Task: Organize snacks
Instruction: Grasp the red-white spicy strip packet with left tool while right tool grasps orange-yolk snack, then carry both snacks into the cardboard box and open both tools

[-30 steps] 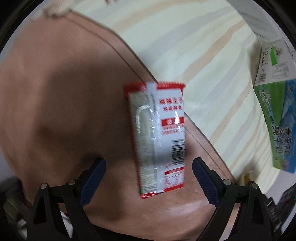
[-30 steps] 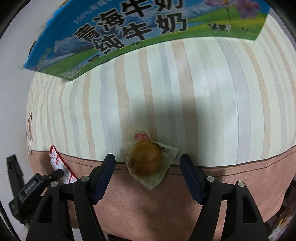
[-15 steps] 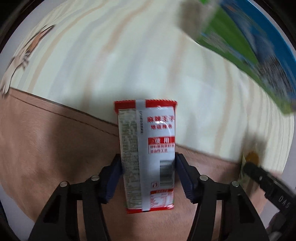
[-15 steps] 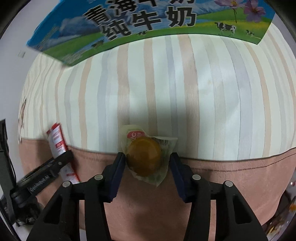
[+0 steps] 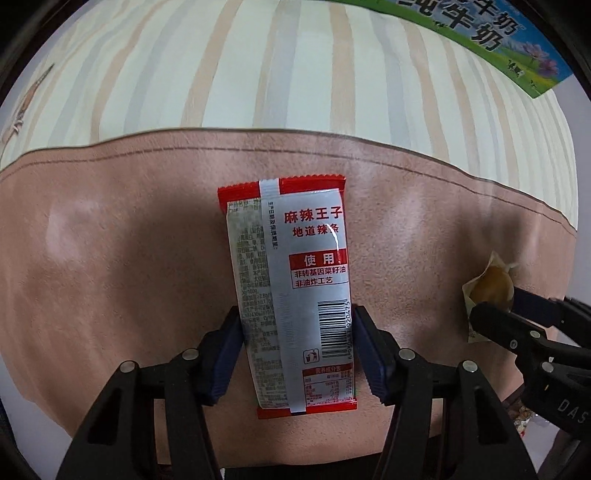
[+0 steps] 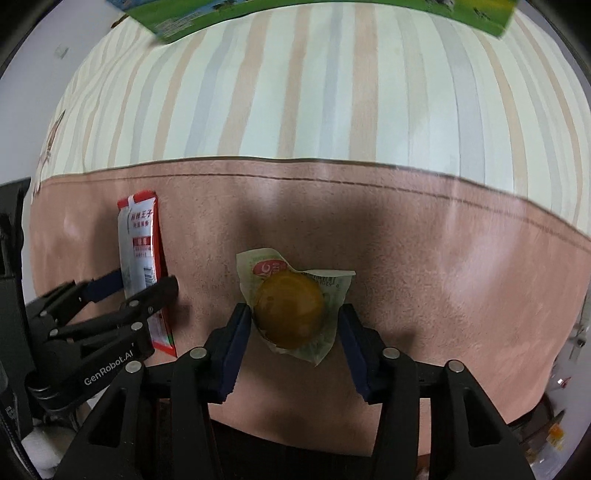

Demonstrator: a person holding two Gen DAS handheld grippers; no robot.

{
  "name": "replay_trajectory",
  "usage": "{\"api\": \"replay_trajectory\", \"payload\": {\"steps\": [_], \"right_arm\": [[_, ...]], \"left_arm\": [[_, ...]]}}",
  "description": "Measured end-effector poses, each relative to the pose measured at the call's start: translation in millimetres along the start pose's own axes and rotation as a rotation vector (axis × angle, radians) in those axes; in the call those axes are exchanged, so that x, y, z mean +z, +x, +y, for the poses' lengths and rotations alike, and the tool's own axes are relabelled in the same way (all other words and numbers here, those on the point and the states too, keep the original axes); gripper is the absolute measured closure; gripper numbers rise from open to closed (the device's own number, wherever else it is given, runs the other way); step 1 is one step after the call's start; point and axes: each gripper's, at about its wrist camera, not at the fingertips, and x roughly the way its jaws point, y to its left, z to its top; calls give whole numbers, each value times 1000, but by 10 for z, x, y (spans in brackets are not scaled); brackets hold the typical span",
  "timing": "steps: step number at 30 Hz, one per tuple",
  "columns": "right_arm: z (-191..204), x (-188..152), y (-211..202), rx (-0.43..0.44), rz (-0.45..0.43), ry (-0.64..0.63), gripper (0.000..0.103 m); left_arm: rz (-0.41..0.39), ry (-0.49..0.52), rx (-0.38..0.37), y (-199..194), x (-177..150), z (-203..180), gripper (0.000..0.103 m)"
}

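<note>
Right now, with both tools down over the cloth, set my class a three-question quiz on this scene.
1. True or false: the left tool grips the red and silver snack packet.
2. What sits between the right tool fingers? A) the green milk carton B) the wrapped yellow bun C) nothing
3. Fill in: both snacks hang over the ____ band of the cloth, below the stripes.

Key: 1 true; 2 B; 3 brown.

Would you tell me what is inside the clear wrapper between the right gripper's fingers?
The clear wrapper holds one round, golden-brown pastry, seen through the film. Its underside is hidden, and the red label covers a corner.
</note>
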Motion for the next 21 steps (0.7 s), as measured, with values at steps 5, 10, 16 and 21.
{"api": "replay_trajectory", "payload": {"steps": [5,10,16,21], "right_arm": [[-347,54,-5,37,10,75,46],[-363,63,69,28,-9,102,47],[-392,-22,-45,27,-38,94,49],[-469,-131,-238,51,-63,89,51]], "left_arm": [[23,-40,-33,138,228,332,47],[17,-78,-48,174,347,653,54],[3,-59,-44,11,341,574,61],[-15,-38,-44,-92,260,467,61]]}}
